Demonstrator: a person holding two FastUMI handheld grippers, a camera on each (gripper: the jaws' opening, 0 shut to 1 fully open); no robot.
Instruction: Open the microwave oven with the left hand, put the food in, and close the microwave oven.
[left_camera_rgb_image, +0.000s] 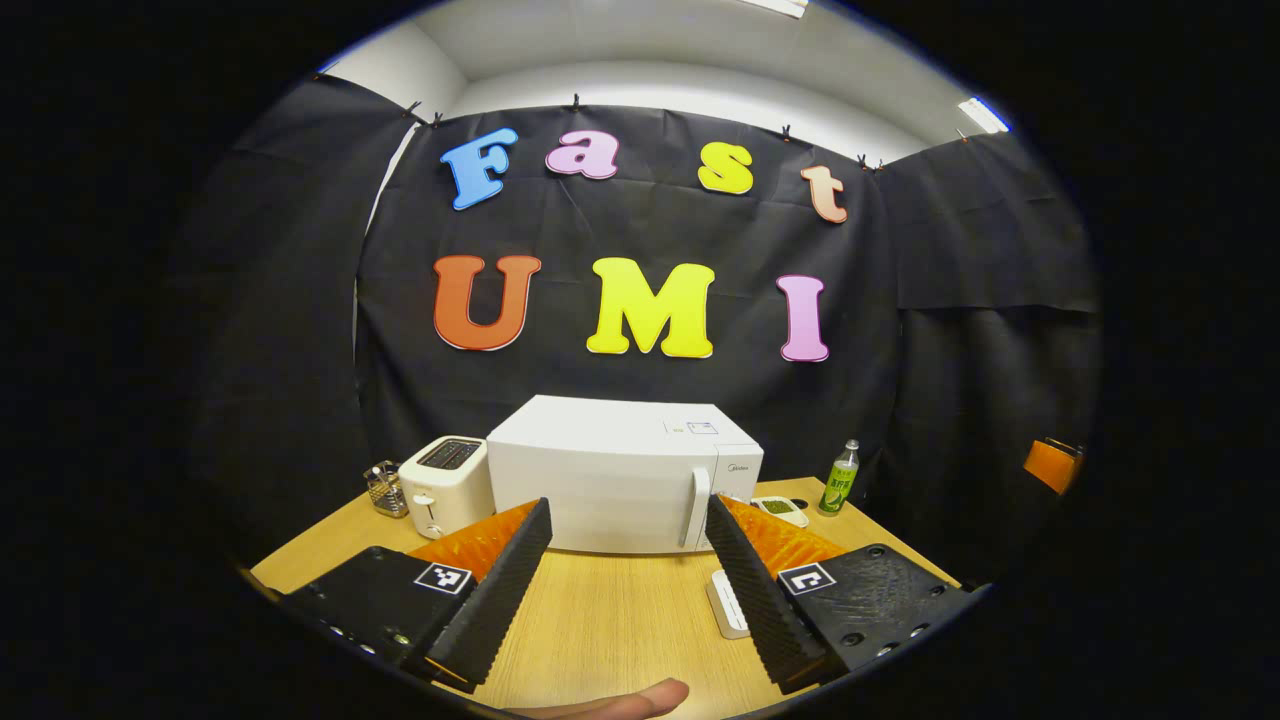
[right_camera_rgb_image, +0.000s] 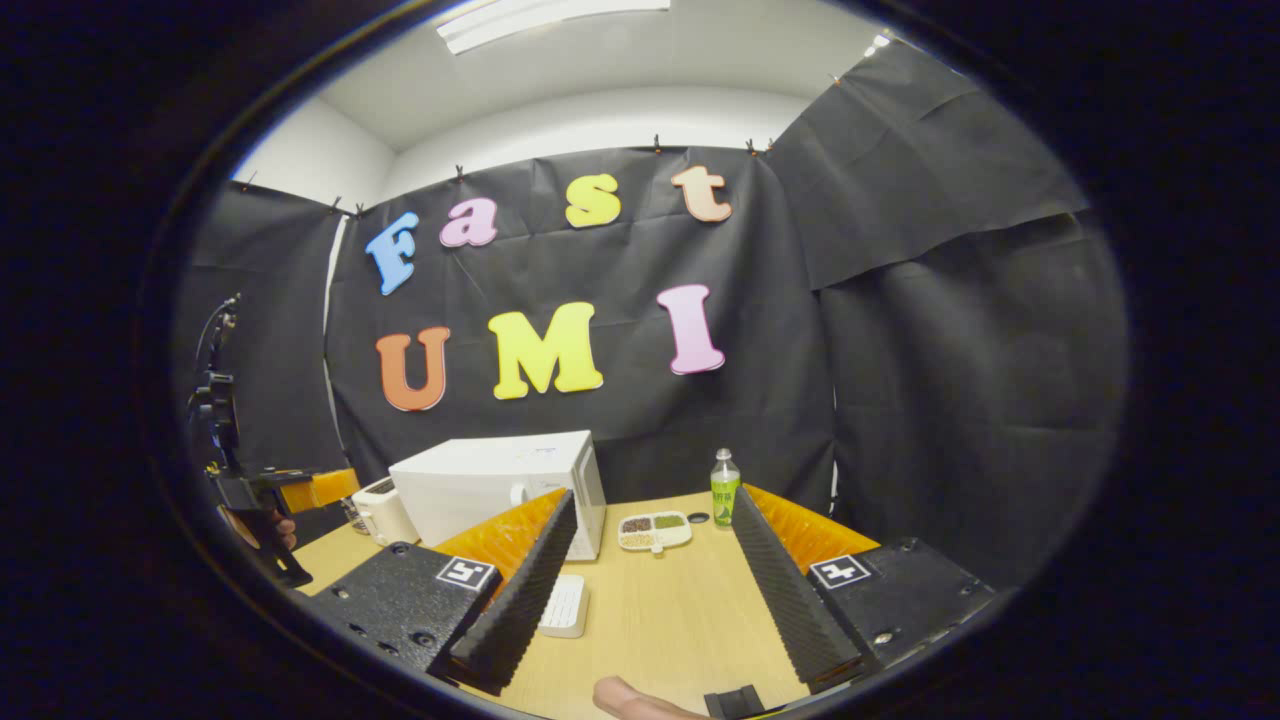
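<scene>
Fingertip (left_camera_rgb_image: 640, 698): one, at the bottom edge of the left gripper view, nearest the camera.
Left gripper (left_camera_rgb_image: 628, 520): fingers spread wide, holding nothing, above the table (left_camera_rgb_image: 620, 620).
Right gripper (right_camera_rgb_image: 652, 520): fingers spread wide, empty.
Microwave (left_camera_rgb_image: 620, 475): one, white, door closed, at the back of the table.
Food tray (right_camera_rgb_image: 655, 531): one, on the table just right of the microwave.
Toaster (left_camera_rgb_image: 445, 485): one, left of the microwave.
Bottle (right_camera_rgb_image: 724, 488): one, green, upright.

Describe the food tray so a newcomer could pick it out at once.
Start at the white microwave on the wooden table. Just to its right, before the green bottle, lies the food tray: low, white, split into compartments of dark, green and pale food.
</scene>
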